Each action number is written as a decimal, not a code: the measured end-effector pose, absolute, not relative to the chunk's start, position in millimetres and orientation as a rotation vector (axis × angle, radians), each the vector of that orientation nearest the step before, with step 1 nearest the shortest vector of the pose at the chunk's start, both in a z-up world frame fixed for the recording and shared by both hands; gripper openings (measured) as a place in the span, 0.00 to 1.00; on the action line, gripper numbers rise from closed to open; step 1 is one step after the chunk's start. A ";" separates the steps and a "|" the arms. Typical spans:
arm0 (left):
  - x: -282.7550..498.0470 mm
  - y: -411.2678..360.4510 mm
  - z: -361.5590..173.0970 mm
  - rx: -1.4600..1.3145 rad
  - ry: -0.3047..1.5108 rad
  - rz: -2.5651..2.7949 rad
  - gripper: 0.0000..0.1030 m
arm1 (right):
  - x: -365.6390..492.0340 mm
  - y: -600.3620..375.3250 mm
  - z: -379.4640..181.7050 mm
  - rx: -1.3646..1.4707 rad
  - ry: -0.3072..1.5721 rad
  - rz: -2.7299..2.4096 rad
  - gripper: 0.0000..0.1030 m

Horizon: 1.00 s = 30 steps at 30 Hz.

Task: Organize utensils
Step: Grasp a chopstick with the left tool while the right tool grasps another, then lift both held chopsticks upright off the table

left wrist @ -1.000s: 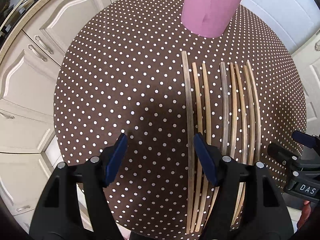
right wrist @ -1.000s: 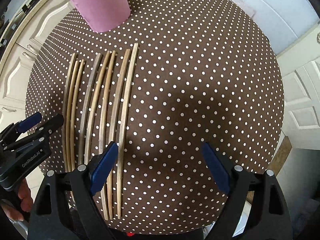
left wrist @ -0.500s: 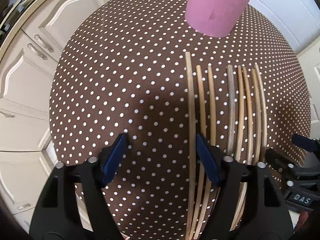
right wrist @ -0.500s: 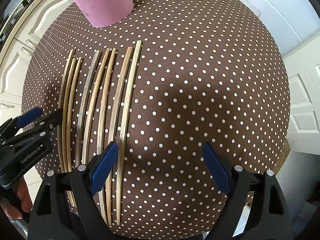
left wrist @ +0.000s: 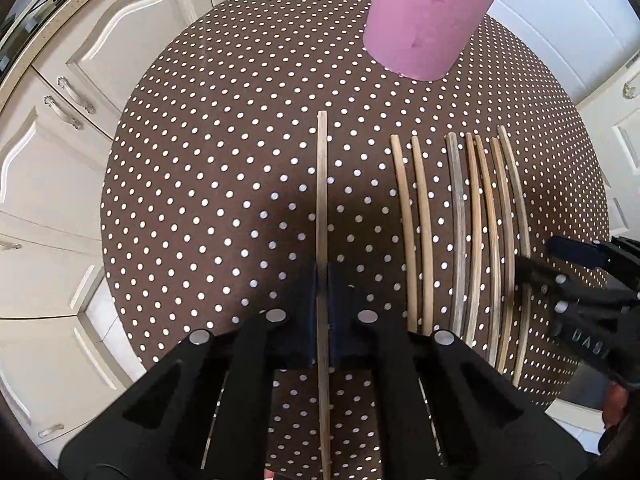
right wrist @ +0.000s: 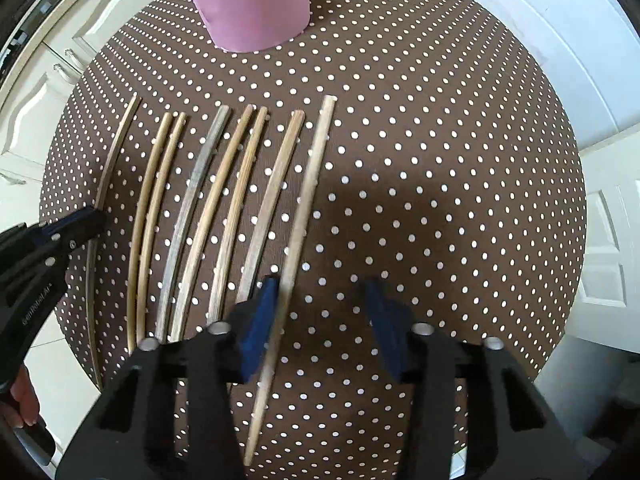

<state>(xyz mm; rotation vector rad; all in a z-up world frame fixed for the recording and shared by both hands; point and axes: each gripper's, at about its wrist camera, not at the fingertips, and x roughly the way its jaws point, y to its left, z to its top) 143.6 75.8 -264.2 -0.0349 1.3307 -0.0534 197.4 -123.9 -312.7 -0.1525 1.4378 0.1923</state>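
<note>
Chopsticks laid side by side on a round polka-dot worktop, pink cup standing upright beyond their far ends. Left tool pressed together on the leftmost stick, pinching it near its near end, well apart from the rest of the row. Right tool closing, rightmost stick lying between its pads and against the left one, right pad not yet touching.

Likely trouble ahead: held so close to one end, each long stick could swing or droop once raised, then miss the cup's mouth or knock the cup over. Could also slip if the closing pads catch only an edge and roll the round stick sideways into its neighbour. With both tools working one narrow row, a collision on the way to the cup looks possible too.
</note>
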 end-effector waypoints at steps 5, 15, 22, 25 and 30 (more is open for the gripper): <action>140.6 83.3 -265.7 -0.063 1.333 -0.031 0.06 | 204.4 -136.5 -313.3 -0.057 1.453 0.216 0.05; 138.7 89.8 -270.5 -0.121 1.358 0.000 0.08 | 204.9 -163.7 -315.6 0.034 1.491 0.209 0.05; 147.3 101.8 -266.5 -0.158 1.359 0.015 0.07 | 215.9 -155.6 -318.1 0.011 1.455 0.212 0.05; 143.4 104.6 -266.2 -0.164 1.342 0.011 0.05 | 215.9 -161.5 -318.0 0.061 1.466 0.215 0.05; 138.5 106.6 -256.9 -0.162 1.325 0.003 0.05 | 216.6 -168.7 -313.1 0.062 1.459 0.204 0.05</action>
